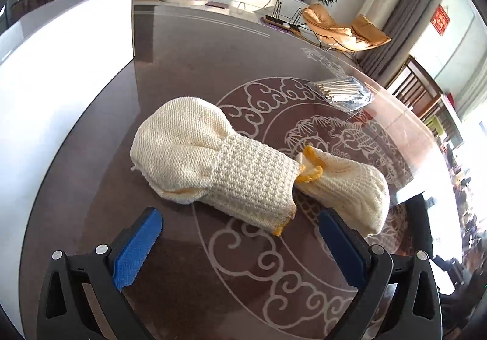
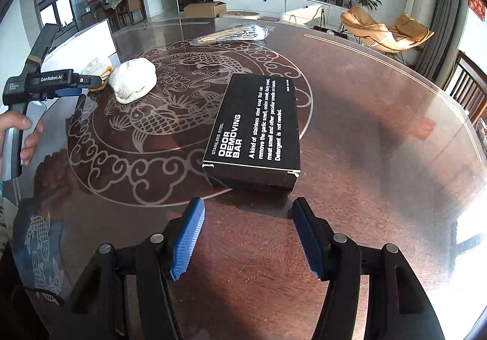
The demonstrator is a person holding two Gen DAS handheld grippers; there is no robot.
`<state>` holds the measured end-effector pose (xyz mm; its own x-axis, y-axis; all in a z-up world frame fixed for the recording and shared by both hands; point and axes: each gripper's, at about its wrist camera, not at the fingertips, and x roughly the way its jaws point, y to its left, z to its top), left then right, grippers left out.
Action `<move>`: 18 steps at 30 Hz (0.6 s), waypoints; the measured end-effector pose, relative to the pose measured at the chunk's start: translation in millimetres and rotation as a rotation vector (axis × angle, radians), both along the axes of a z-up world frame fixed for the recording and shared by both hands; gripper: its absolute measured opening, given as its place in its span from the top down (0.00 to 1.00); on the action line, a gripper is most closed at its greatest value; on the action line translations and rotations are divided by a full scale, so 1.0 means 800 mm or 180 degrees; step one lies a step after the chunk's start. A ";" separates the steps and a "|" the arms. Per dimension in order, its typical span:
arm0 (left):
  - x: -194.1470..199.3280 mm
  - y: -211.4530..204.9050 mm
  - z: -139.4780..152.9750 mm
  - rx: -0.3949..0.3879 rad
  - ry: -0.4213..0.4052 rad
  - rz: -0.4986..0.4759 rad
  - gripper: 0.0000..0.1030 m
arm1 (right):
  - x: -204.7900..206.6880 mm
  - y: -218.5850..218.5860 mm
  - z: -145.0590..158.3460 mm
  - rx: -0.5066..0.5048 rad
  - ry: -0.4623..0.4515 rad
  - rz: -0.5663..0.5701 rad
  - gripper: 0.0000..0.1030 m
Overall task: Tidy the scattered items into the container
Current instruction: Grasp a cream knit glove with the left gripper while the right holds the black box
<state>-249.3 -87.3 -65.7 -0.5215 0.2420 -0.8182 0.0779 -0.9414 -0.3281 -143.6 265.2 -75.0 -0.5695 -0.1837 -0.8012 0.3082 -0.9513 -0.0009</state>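
A: What sits closest to the left wrist camera?

B: The left gripper [image 1: 239, 224] itself, its blue pads [image 1: 135, 248] spread wide with nothing between them. Just ahead of them lies the nearer knitted glove bundle [image 1: 210, 160], cream with a yellow cuff edge, resting on the round table [image 1: 182, 72]. Its cuff end points toward the right-hand pad.

A: Is anything touching that bundle?

B: A second glove bundle [image 1: 350, 184] lies just beside it on the right, yellow cuffs meeting it. The right-hand pad stands close to that one; whether it touches I cannot tell.

A: And the container?

B: A white container [image 1: 67, 66] stands to the left, its tall wall rising beside the gloves but apart from them. Farther back, near the table edge, lies a clear packet of chopsticks [image 1: 342, 90].

A: What about the right wrist view?

B: The right gripper [image 2: 248, 236] hovers low over the table, jaws open wide and empty. Directly in front lies a black box [image 2: 255, 130] printed "Odor Removing Bar", flat on the glass and not touched by the pads.

A: Anything else from there?

B: The glove bundles show at upper left, with the left gripper's black body next to them and a hand [image 2: 21, 133] on its handle. The chopstick packet lies at the far side.
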 end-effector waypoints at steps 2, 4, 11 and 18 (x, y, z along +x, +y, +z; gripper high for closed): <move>0.016 0.017 0.010 0.0290 0.0009 0.0001 0.00 | 0.002 0.002 -0.001 -0.0035 0.0058 -0.0033 0.40; 0.027 0.058 0.024 0.0091 0.0090 0.0039 0.00 | -0.001 0.000 0.000 -0.0028 0.0064 -0.0052 0.40; -0.019 0.129 0.024 -0.0145 0.0056 0.0802 0.00 | -0.002 -0.001 0.000 -0.0014 0.0072 -0.0060 0.40; -0.081 0.151 -0.013 -0.0544 -0.0201 0.0766 0.08 | -0.003 -0.001 -0.001 -0.0015 0.0072 -0.0060 0.40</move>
<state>-313.9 33.3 -76.4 -0.4941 -0.0265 -0.8690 0.3207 -0.9346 -0.1538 -145.9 264.4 -75.6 -0.5909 -0.1766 -0.7872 0.2902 -0.9570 -0.0032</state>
